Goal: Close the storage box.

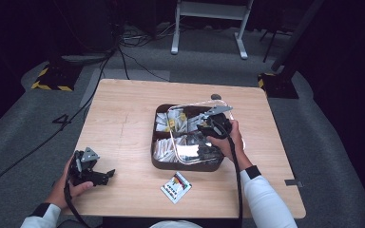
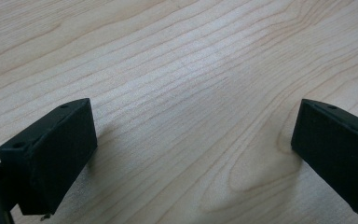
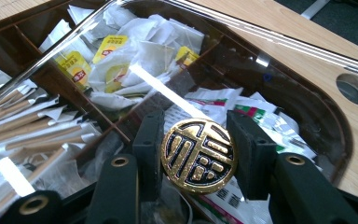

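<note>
A dark brown compartment box stands in the middle of the table. A clear lid lies askew over its right part. My right gripper is over the lid, shut on the round gold and black knob in the lid's middle; both jaws press the knob's sides. Under the lid lie tea bags with yellow tags, paper-wrapped sticks and flat packets. My left gripper rests open near the front left corner, with bare wood between its fingers.
A small printed packet lies loose on the table in front of the box. A round cable hole sits in the tabletop behind the box. Grey floor, cables and a white stand lie beyond the far edge.
</note>
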`<state>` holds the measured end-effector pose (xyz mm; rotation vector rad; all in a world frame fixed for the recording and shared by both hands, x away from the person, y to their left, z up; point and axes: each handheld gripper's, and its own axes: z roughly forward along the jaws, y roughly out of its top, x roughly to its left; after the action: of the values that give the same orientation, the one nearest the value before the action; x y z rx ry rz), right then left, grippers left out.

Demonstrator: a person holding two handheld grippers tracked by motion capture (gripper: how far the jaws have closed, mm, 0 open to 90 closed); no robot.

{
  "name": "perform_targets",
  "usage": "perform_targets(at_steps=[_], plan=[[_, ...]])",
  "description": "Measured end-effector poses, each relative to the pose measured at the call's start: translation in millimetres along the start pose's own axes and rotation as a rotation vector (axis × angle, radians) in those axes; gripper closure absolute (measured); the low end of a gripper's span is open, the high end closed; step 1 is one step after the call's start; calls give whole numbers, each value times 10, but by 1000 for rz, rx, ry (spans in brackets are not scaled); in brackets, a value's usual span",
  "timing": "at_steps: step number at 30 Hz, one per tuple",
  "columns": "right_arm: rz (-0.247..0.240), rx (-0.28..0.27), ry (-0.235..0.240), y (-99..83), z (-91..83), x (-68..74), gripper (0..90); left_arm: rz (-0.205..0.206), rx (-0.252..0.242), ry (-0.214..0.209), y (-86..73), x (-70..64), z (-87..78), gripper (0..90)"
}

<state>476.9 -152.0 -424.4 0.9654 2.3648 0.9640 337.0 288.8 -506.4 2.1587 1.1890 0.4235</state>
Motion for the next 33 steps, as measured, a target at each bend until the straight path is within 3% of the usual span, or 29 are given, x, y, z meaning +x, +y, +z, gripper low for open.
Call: perform_targets(at_steps=[25, 30, 33], plan=[[42, 2, -8, 177, 270, 259, 592, 0, 0, 0, 0, 0, 0, 3], [62, 2, -29, 201, 298, 313, 591, 0, 1, 0, 0, 0, -1, 4], [83, 1, -13, 200, 285, 313, 591, 0, 0, 0, 0, 0, 0, 4]])
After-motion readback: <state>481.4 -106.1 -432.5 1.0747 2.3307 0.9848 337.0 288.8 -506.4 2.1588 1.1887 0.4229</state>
